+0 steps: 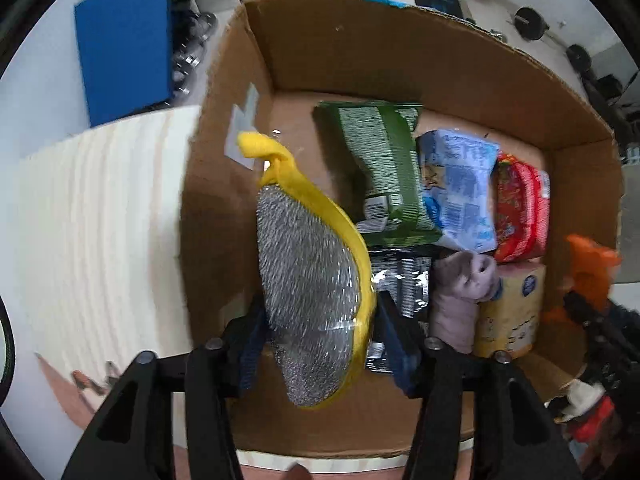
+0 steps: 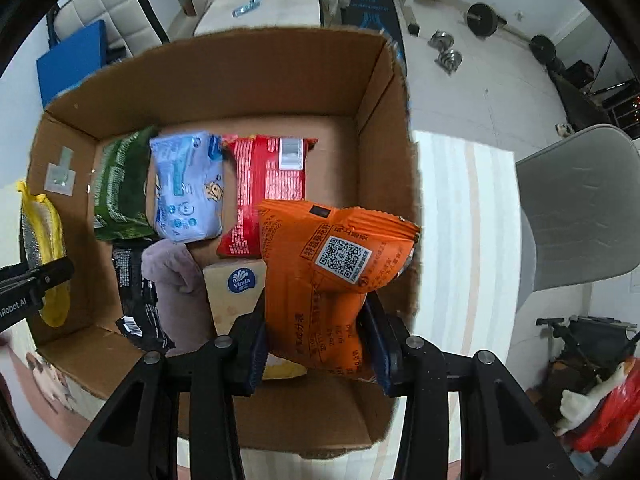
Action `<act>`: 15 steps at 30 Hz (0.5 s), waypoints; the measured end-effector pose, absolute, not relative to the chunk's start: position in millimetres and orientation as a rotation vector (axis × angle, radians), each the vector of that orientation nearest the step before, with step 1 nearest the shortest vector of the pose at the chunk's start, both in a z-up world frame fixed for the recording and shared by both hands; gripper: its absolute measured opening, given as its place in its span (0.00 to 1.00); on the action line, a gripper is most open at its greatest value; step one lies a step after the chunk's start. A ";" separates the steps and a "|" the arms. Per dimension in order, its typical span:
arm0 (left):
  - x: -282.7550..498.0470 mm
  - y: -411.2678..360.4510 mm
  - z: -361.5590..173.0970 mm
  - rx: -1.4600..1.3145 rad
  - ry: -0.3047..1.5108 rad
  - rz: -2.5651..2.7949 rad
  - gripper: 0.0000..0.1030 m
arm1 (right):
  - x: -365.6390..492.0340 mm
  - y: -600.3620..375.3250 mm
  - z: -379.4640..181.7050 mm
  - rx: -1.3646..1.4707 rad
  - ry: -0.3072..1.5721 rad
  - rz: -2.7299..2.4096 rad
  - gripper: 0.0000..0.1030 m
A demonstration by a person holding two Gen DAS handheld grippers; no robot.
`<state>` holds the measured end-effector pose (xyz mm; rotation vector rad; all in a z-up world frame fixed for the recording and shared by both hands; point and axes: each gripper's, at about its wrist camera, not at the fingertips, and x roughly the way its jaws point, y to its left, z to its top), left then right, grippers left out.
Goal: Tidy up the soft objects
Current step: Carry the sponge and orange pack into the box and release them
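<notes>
Inside the cardboard box [image 2: 372,92], bare floor shows along the right wall, beside the red packet [image 2: 268,184], and along the left wall, beside the green packet [image 1: 384,168]. The middle is blocked: green, blue packet [image 2: 186,184] and red packet sit side by side at the back, with a black packet [image 2: 136,300], grey cloth [image 2: 176,284] and tissue pack [image 2: 232,292] crowded in front. The box walls stand tall all round, leaving the open top as the way in.

box [image 2: 280,80] on table [image 2: 460,220] | packets [image 2: 188,188] side by side inside
</notes>
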<state>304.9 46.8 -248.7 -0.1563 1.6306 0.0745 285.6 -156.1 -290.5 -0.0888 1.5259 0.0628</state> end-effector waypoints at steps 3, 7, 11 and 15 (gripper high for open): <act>305.1 51.6 -248.9 -0.162 1.603 0.094 0.84 | 285.3 -153.3 -295.9 -0.095 1.543 0.061 0.77; 303.0 53.7 -248.2 -0.170 1.597 0.091 0.85 | 285.6 -150.6 -294.1 -0.087 1.539 0.076 0.80; 296.4 51.5 -245.2 -0.154 1.571 0.105 0.98 | 285.4 -147.6 -289.2 -0.067 1.528 0.090 0.89; 289.7 44.5 -233.9 -0.140 1.535 0.113 0.98 | 281.1 -145.2 -283.7 -0.031 1.513 0.108 1.00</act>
